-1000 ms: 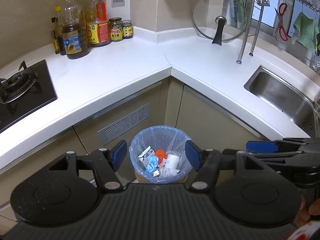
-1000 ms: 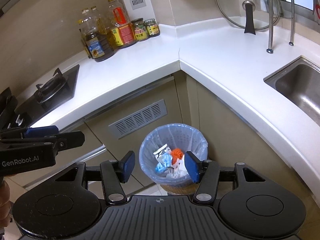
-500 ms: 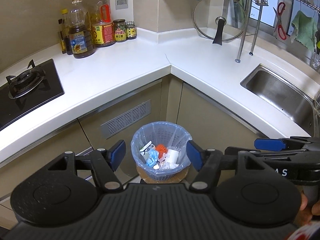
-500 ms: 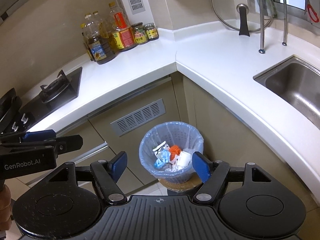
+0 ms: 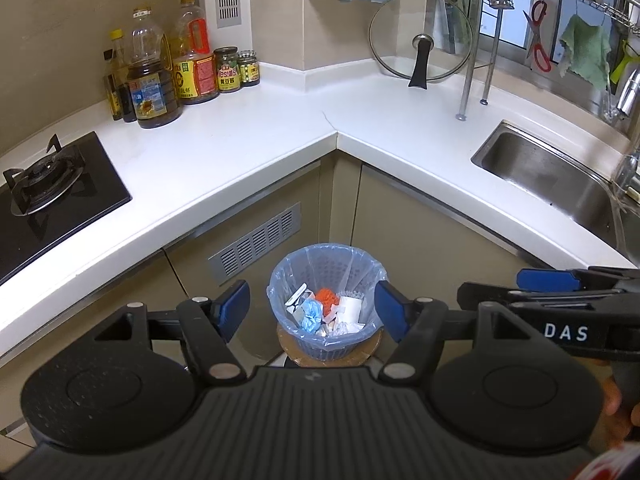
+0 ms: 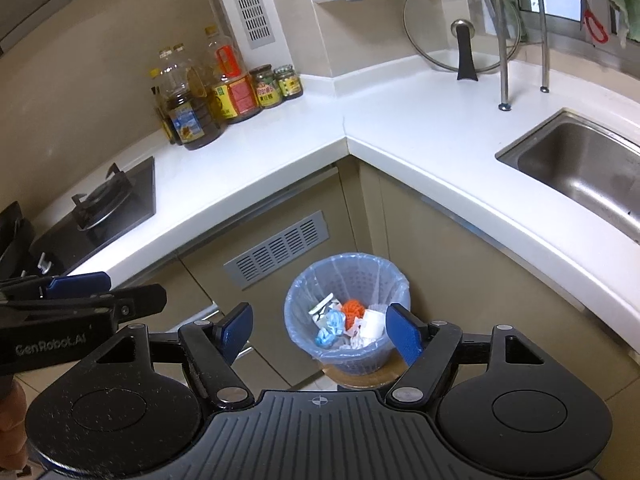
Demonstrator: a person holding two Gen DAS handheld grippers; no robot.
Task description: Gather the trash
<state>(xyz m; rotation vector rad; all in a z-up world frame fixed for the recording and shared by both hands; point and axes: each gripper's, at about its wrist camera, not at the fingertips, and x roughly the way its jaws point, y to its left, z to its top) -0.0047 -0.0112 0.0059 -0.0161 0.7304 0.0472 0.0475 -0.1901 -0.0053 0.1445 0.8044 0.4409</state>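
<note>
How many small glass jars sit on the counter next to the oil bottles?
2. The larger jar stands right beside the red-labelled oil bottle; the smaller jar is on its far side, nearer the wall corner. More could hide behind the bottles.

This is a home kitchen. A white desk (image 5: 248,148) bends around a corner. A black gas stove (image 5: 44,184) sits in it on one side and a metal sink (image 5: 560,184) on the other. Oil bottles (image 5: 154,80) and small jars (image 5: 228,70) stand by the wall. A glass pot lid (image 5: 420,54) leans in the corner. Scissors (image 5: 538,42) and a green cloth (image 5: 584,52) hang from a rack. A trash bin (image 5: 326,300) stands by the cupboards (image 5: 400,232).
</note>
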